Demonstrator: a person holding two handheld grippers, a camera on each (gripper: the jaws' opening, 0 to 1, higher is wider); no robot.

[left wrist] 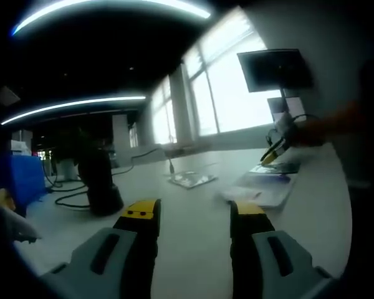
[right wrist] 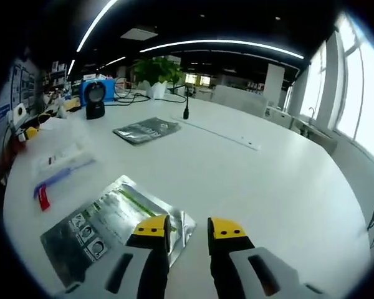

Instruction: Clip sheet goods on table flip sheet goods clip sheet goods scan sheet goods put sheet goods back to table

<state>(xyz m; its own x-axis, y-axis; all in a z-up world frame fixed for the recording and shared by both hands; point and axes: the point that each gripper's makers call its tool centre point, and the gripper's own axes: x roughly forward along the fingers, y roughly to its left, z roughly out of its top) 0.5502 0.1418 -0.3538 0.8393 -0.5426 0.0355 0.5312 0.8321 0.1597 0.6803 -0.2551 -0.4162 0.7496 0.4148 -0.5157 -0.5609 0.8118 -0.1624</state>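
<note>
A silver foil sheet pouch (right wrist: pixel 106 227) with green print lies flat on the white table (right wrist: pixel 249 180), right under my right gripper (right wrist: pixel 189 228). Its jaws stand a little apart, the left one over the pouch's right edge, with nothing pinched between them. A second silver pouch (right wrist: pixel 146 129) lies farther off; it is the same pouch (left wrist: pixel 192 179) seen in the left gripper view. My left gripper (left wrist: pixel 193 210) hovers open above bare table. The right gripper (left wrist: pixel 276 148) enters that view from the right, over white packets (left wrist: pixel 262 193).
A black scanner on a stand (right wrist: pixel 95 99) sits at the table's far side, also the scanner (left wrist: pixel 100 184) in the left gripper view, with a blue box (right wrist: pixel 100 87) and cables behind. A white packet with blue and red strips (right wrist: pixel 59 168) lies left. A monitor (left wrist: pixel 275 68) stands by the windows.
</note>
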